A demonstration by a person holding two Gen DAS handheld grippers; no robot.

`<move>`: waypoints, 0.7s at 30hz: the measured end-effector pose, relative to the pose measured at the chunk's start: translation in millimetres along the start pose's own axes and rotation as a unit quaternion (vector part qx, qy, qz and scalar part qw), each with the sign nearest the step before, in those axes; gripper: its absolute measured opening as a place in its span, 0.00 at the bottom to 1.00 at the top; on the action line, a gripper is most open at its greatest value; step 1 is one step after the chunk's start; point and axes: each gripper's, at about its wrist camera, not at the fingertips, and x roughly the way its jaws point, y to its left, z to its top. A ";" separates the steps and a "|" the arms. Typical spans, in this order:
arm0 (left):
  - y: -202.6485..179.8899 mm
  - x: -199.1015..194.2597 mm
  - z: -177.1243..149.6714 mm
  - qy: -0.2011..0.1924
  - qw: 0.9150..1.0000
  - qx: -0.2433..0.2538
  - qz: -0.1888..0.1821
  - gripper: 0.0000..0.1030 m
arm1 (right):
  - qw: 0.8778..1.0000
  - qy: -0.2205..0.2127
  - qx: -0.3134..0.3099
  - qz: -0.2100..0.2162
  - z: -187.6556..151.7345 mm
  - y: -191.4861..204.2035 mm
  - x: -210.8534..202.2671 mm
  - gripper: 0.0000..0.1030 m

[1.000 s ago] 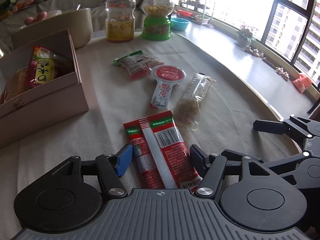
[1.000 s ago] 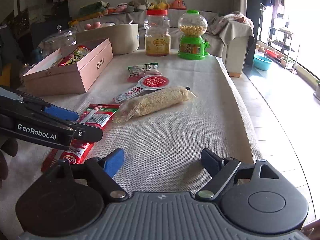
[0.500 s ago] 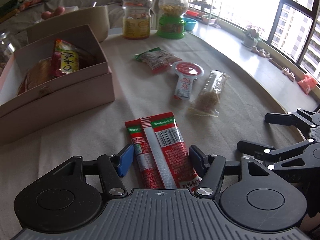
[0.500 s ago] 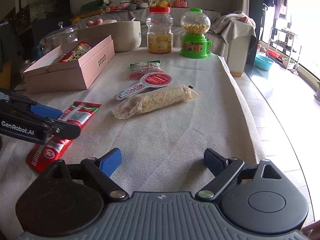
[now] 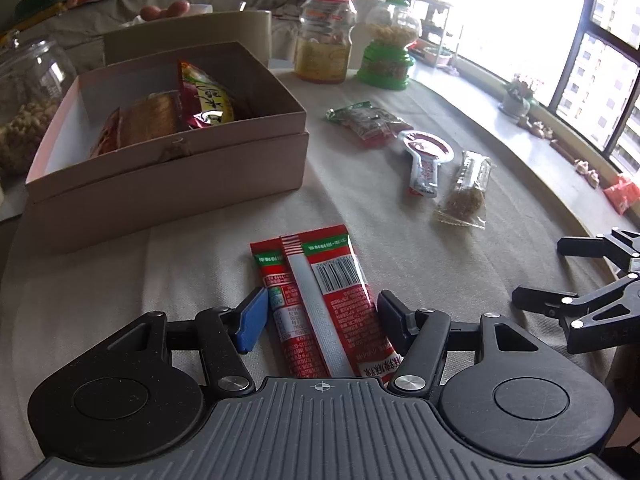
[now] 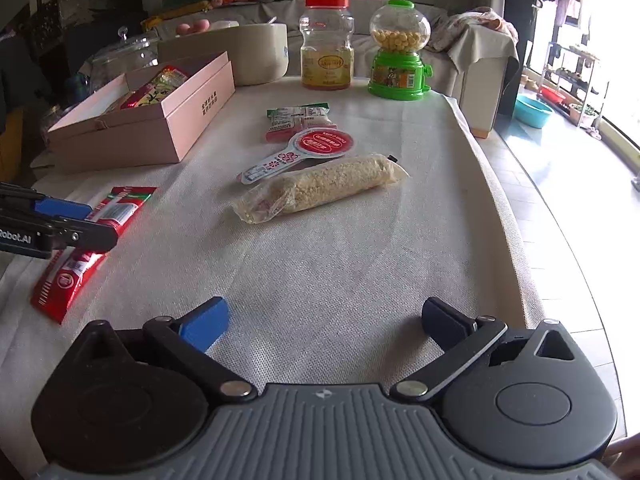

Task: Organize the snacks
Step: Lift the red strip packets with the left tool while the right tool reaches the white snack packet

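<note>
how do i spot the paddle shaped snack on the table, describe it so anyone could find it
Start at the pink box on the cloth-covered table; loose snacks lie to its right. The paddle-shaped pack sits between a green-and-red packet and a clear crumbly roll. Only it has a round red head and narrow white handle.

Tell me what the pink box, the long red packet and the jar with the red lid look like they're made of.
Pink box: likely matte cardboard; flat, dull walls with crisp folded edges.
Long red packet: apparently glossy plastic or foil film; it shines, with printed text, a barcode and a flat back seam.
Jar: clear plastic, probably; see-through moulded ribs, contents visible, under an opaque red lid.
</note>
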 end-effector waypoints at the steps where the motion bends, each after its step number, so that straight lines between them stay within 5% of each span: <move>1: 1.0 -0.7 -1.7 -0.004 1.000 0.001 -0.003 0.64 | 1.000 0.009 -0.004 0.008 5.1 0.4 1.8 1.00; 5: 4.2 -3.5 -10.4 -0.027 0.999 0.004 -0.015 0.64 | 0.999 -0.002 0.024 0.038 38.1 0.9 3.3 0.96; 9: 11.1 -8.3 -18.2 -0.050 0.998 -0.008 -0.030 0.64 | 0.999 -0.037 0.001 0.001 85.3 13.0 25.3 0.96; 18: 10.4 -11.4 -26.3 -0.074 0.997 -0.003 -0.032 0.64 | 1.000 0.016 0.011 -0.007 168.2 15.4 134.9 0.94; 21: 13.8 -11.6 -27.2 -0.078 0.996 -0.011 -0.039 0.64 | 0.999 0.046 0.001 -0.006 173.0 15.9 156.2 0.71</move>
